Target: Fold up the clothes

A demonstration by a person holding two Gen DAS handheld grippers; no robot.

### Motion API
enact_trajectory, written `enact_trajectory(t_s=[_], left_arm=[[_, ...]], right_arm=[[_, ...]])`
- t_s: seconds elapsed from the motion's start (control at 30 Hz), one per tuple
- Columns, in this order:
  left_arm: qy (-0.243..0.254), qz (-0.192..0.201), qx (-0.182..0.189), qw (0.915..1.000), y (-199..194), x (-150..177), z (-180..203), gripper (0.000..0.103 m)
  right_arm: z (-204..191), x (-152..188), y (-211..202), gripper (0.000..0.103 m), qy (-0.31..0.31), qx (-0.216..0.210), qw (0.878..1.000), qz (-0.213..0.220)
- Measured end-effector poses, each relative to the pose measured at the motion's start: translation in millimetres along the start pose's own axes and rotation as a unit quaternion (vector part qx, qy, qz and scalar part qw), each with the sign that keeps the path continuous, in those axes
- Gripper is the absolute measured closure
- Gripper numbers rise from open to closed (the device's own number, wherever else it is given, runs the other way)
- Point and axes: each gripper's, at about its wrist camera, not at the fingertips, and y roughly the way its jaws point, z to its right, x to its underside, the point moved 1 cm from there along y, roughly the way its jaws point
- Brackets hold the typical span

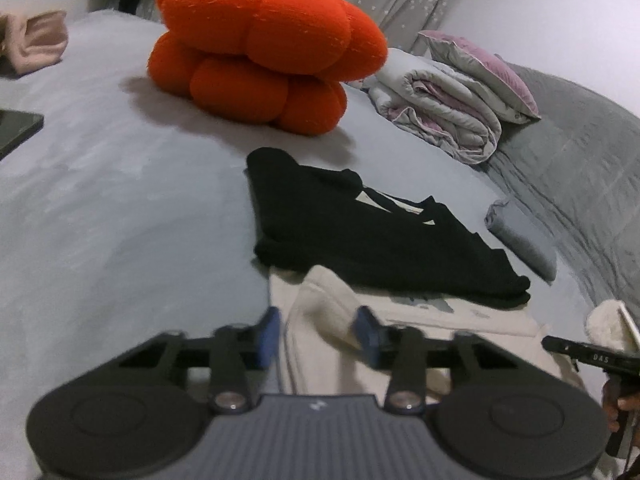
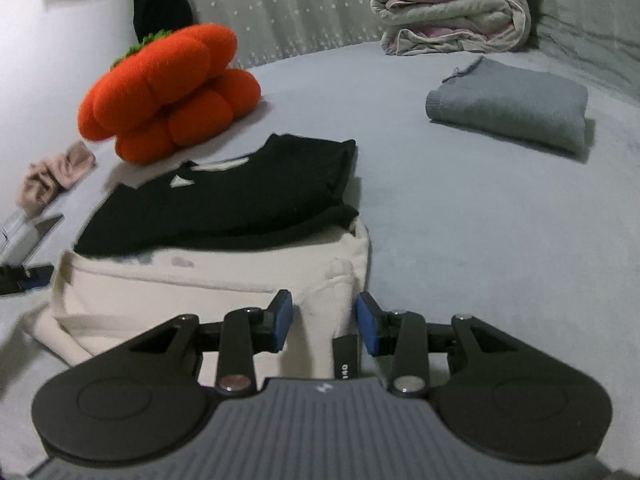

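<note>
A cream garment [image 1: 460,316] [image 2: 200,280] lies flat on the bed, with a folded black garment [image 1: 360,232] [image 2: 224,204] resting on its far part. My left gripper [image 1: 317,334] is open at the cream garment's near left edge, and a raised fold of cream cloth stands between its blue pads. My right gripper [image 2: 324,322] is open too, straddling a cream fold at the near right corner. The right gripper's black body [image 1: 580,356] and a hand [image 1: 616,408] show at the right edge of the left wrist view.
An orange pumpkin plush [image 1: 260,48] [image 2: 168,88] sits behind the black garment. To the right are a folded grey garment [image 1: 520,240] [image 2: 508,108], a rolled duvet [image 1: 444,108] [image 2: 452,12] and a grey quilt [image 1: 580,168]. A pink cloth [image 1: 36,40] [image 2: 56,176] and a dark tablet [image 1: 16,128] lie left.
</note>
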Motion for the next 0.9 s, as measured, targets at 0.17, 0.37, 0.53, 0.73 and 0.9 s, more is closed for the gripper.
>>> enact_trajectory(t_s=[0.17, 0.37, 0.53, 0.73, 0.9], left_arm=[[-0.019, 0.018, -0.008, 0.9996, -7.6, -1.1, -0.9, 0.098], [-0.046, 0.040, -0.017, 0.9980, -18.5, -2.6, -3.6, 0.098], [-0.069, 0.053, -0.028, 0.9959, -23.7, -3.4, -7.0, 0.098], [-0.077, 0.010, -0.059, 0.9952, 5.5, 0.0, -11.7, 0.098], [-0.077, 0.011, -0.065, 0.9948, 5.1, -3.9, -5.3, 0.092]], right_arm=[[0.6, -5.0, -11.6, 0.093, -0.005, 0.004, 0.999, 0.036], [-5.3, -23.2, -27.4, 0.094, 0.003, 0.005, 0.997, 0.079], [-3.3, -37.3, -5.4, 0.094, 0.015, 0.013, 0.997, 0.069], [13.9, -22.4, 26.3, 0.094, 0.047, 0.029, 0.998, 0.025], [15.7, -19.7, 25.5, 0.093, 0.048, 0.027, 0.998, 0.016]])
